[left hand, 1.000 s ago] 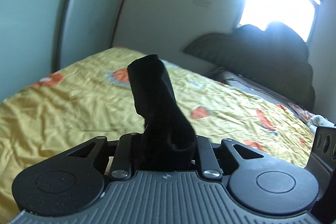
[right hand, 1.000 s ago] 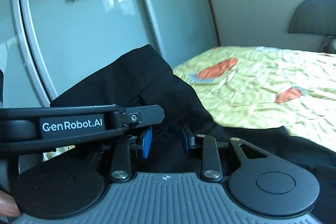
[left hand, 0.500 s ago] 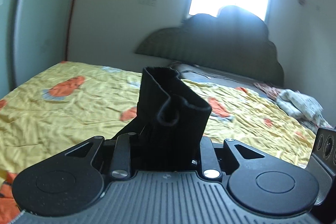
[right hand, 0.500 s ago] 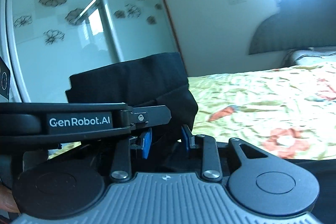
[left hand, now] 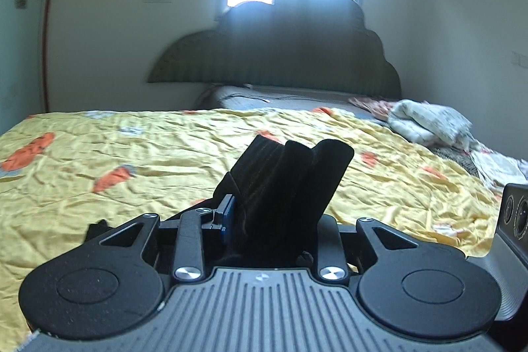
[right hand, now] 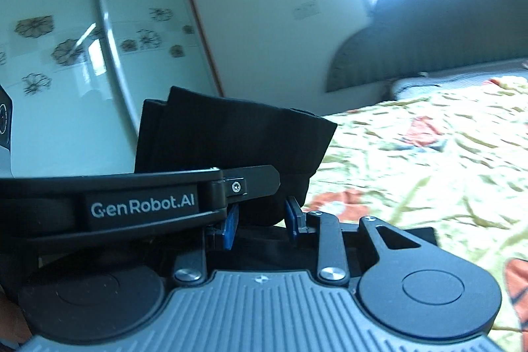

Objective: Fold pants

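Bed (left hand: 138, 154): a wide yellow cover with orange carrot prints, wrinkled all over; it takes up most of both views and is the place to lay the fold.
Pants (left hand: 290, 183): black cloth, lifted off the bed and bunched upright between both tools, above the near edge of the bed.
Step in hand: carrying the gripped end across to lay it over, by my reading; keep both ends level and the cloth taut between them so the layers land square.
Left gripper (left hand: 274, 220): jaws narrow, a thick wad of folds between them; they have just been opening a little, and the cloth fills the gap, so I judge it held.
Right gripper (right hand: 260, 216): jaws narrow and steady, blue pads pressed on a hem of the same cloth.
Risk: the loosening left grip could let folds slip before they lie flat.
Headboard (left hand: 280, 55): dark, scalloped, at the far edge of the bed.
Bundle of pale cloth (left hand: 429, 124): at the far right corner, well apart from the pants.
Wardrobe doors (right hand: 66, 55): glossy, flower-printed, beyond the left edge of the bed.
In the way: nothing on the near cover.
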A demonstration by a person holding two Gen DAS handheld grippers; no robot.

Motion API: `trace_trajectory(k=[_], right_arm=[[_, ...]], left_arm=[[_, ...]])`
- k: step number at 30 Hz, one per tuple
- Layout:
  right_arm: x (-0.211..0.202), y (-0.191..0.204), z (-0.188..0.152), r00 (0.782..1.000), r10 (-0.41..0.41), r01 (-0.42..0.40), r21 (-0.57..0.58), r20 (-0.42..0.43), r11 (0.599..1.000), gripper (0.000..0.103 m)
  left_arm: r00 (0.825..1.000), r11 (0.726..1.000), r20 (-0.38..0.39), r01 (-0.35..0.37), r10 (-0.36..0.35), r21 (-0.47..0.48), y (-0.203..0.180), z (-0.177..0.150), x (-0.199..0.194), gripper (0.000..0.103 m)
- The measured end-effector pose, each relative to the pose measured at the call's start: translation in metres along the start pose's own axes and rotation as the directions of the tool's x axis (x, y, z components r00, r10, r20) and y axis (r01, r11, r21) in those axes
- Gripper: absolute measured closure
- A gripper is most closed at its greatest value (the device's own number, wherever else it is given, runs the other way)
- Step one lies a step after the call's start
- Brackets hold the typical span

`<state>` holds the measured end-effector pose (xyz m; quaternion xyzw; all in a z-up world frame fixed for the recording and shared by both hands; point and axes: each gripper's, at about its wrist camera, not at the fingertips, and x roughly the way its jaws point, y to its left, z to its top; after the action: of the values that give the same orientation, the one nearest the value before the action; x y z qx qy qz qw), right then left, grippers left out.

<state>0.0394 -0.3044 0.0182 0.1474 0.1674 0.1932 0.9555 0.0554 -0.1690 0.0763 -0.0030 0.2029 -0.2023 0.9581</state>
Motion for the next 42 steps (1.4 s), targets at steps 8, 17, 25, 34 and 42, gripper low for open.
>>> trace_trajectory(k=[8, 17, 25, 34, 42], right_arm=[[-0.008, -0.037, -0.013, 0.997, -0.064, 0.066, 0.066, -0.033, 0.996, 0.073], [-0.01, -0.051, -0.025, 0.993, -0.103, 0.109, 0.094, -0.061, 0.99, 0.073], [-0.013, -0.058, -0.031, 0.986, -0.139, 0.148, 0.103, -0.088, 0.984, 0.073], [-0.024, -0.062, -0.034, 0.953, -0.237, 0.243, 0.01, -0.191, 0.97, 0.04], [-0.057, -0.072, -0.041, 0.838, -0.507, 0.49, -0.131, -0.201, 0.862, 0.037]], left_arm=[[0.998, 0.997, -0.048, 0.035, -0.032, 0.066, -0.034, -0.017, 0.031, 0.07], [0.995, 0.995, -0.086, 0.058, -0.051, 0.086, -0.048, -0.026, 0.047, 0.069], [0.991, 0.993, -0.111, 0.089, -0.08, 0.082, -0.054, -0.032, 0.057, 0.069], [0.969, 0.984, -0.185, 0.176, -0.166, 0.039, -0.065, -0.04, 0.064, 0.038], [0.898, 0.928, -0.253, 0.317, -0.36, -0.194, -0.042, -0.025, 0.057, 0.024]])
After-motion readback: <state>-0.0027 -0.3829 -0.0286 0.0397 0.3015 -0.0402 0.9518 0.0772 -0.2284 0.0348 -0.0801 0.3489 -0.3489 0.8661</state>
